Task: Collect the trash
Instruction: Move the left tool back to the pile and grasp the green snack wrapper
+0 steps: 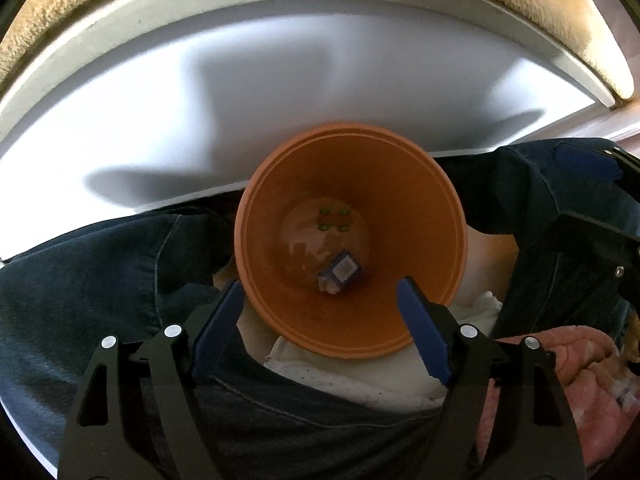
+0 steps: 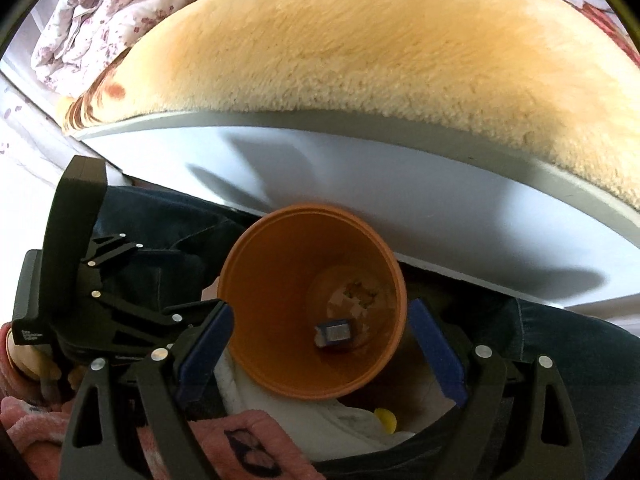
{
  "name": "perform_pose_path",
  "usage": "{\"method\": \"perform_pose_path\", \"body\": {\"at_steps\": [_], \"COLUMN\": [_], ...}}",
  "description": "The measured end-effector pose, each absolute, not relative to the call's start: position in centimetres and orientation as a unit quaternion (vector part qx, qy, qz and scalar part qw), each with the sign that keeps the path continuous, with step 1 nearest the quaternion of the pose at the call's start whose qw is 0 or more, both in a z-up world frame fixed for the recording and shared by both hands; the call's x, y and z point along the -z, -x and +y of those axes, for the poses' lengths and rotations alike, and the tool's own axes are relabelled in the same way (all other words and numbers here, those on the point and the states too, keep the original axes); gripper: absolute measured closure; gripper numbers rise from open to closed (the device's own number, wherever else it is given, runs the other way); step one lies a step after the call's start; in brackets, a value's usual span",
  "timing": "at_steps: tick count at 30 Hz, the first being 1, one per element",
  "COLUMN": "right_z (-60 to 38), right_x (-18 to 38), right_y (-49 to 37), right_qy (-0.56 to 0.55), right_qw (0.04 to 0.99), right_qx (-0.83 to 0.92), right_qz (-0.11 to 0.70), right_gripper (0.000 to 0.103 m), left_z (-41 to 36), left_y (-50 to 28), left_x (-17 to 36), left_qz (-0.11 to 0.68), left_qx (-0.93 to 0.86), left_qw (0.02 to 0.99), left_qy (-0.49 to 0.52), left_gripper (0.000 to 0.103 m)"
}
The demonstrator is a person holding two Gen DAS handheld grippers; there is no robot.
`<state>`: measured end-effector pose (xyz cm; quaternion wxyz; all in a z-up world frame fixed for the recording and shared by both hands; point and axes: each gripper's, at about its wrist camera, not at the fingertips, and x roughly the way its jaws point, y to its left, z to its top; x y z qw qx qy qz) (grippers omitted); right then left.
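Note:
An orange plastic pot point(image 1: 280, 292) stands between the person's knees and serves as the trash bin. A small blue wrapper point(image 1: 341, 271) lies at its bottom. My left gripper point(image 1: 320, 294) is open and empty, hovering above the pot's near rim. In the right wrist view the same pot point(image 2: 272, 320) shows with the blue wrapper point(image 2: 335, 334) inside. My right gripper point(image 2: 322, 320) is open and empty, its blue pads point(image 2: 206, 344) on either side of the pot above its rim. The left gripper's black body point(image 2: 80, 280) is at the left of that view.
A white bed frame side point(image 1: 200, 120) runs behind the pot, topped by a fluffy beige blanket point(image 2: 360, 48). The person's jeans-clad legs point(image 1: 100, 272) flank the pot. A pink slipper point(image 1: 560, 380) and white fabric point(image 1: 360, 380) lie below. A floral quilt point(image 2: 100, 20) is at the far left.

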<state>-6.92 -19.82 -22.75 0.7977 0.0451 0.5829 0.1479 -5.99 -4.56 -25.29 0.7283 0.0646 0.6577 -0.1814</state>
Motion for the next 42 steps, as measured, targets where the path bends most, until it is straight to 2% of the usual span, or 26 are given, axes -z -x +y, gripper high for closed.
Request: {"method": "perform_pose_path", "body": {"at_steps": [7, 18, 21, 23, 28, 40, 41, 42], "right_z": [-21.0, -22.6, -23.4, -23.9, -23.6, -23.6, -23.7, -23.9], "right_x": [21.5, 14.8, 13.3, 12.5, 12.3, 12.6, 12.6, 12.6], "right_y": [7.2, 6.4, 6.1, 6.0, 5.9, 5.7, 5.7, 5.7], "right_qy": [-0.048, -0.068, -0.074, -0.081, -0.093, -0.095, -0.095, -0.096], "right_qw": [0.808, 0.87, 0.883, 0.888, 0.891, 0.891, 0.892, 0.892], "right_qx": [-0.144, -0.131, -0.125, -0.123, -0.121, -0.118, -0.115, -0.113], "right_qz": [0.57, 0.47, 0.447, 0.435, 0.428, 0.428, 0.428, 0.428], "right_gripper": [0.015, 0.013, 0.012, 0.012, 0.012, 0.012, 0.012, 0.012], "left_z": [-4.3, -3.8, -3.7, -3.9, -4.7, -5.2, -5.3, -5.4], "left_y": [6.1, 3.9, 1.6, 0.4, -5.1, -16.4, -16.9, -17.5], "left_x": [24.4, 16.1, 13.4, 12.2, 9.8, 9.9, 10.1, 10.4], "left_qz": [0.646, 0.541, 0.509, 0.494, 0.452, 0.427, 0.432, 0.439], "left_qx": [0.171, 0.194, 0.187, 0.186, 0.177, 0.165, 0.165, 0.161], "left_qw": [0.739, 0.816, 0.839, 0.849, 0.874, 0.887, 0.885, 0.882], "left_qy": [-0.081, -0.06, -0.043, -0.033, -0.009, 0.058, 0.059, 0.059], "left_gripper": [0.026, 0.026, 0.025, 0.019, 0.019, 0.02, 0.025, 0.04]}}
